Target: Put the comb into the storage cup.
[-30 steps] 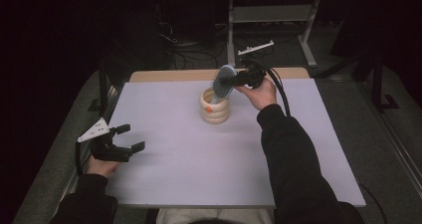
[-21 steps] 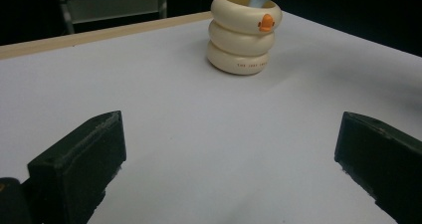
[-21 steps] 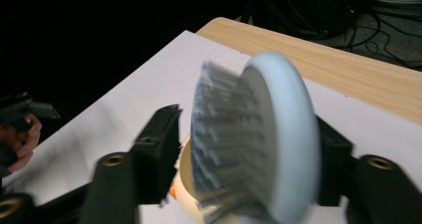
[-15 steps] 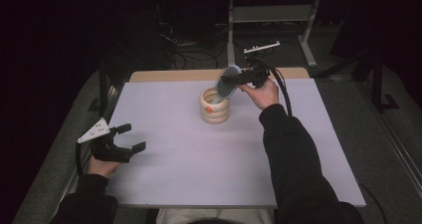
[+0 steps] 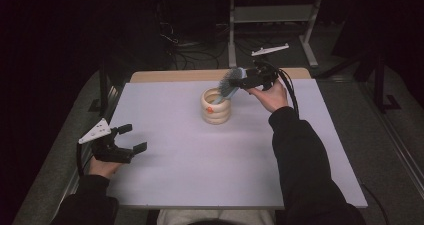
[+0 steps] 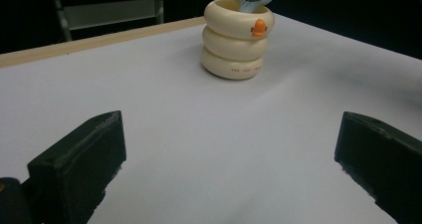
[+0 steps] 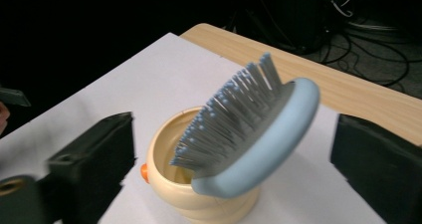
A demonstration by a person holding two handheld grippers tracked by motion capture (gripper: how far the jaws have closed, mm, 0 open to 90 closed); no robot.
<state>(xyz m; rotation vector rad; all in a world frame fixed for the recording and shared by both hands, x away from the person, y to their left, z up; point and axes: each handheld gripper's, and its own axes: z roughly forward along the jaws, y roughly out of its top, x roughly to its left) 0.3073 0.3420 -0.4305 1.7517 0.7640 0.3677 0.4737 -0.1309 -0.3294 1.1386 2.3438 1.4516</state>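
Note:
A cream cup [image 5: 216, 106] shaped like stacked rings, with a small orange mark, stands on the white table [image 5: 200, 155] at the far middle. A light-blue hairbrush [image 5: 230, 80] with grey bristles leans in it, handle down in the cup and head tilted up to the right. My right gripper [image 5: 248, 78] is level with the brush head, and its jaws stand wide apart on either side of the hairbrush [image 7: 249, 134] without touching it. At the table's left edge my left gripper [image 5: 128, 139] rests open and empty, facing the cup [image 6: 238, 40].
A wooden strip [image 5: 165, 76] runs along the table's far edge. Behind it are a metal stand [image 5: 270, 15] and floor cables [image 5: 190, 50] in the dark. The person's right sleeve [image 5: 305, 160] crosses the right half of the table.
The brush head has tipped slightly to the right over the cup, and the right hand has shifted a little right with it. The left gripper has stayed put.

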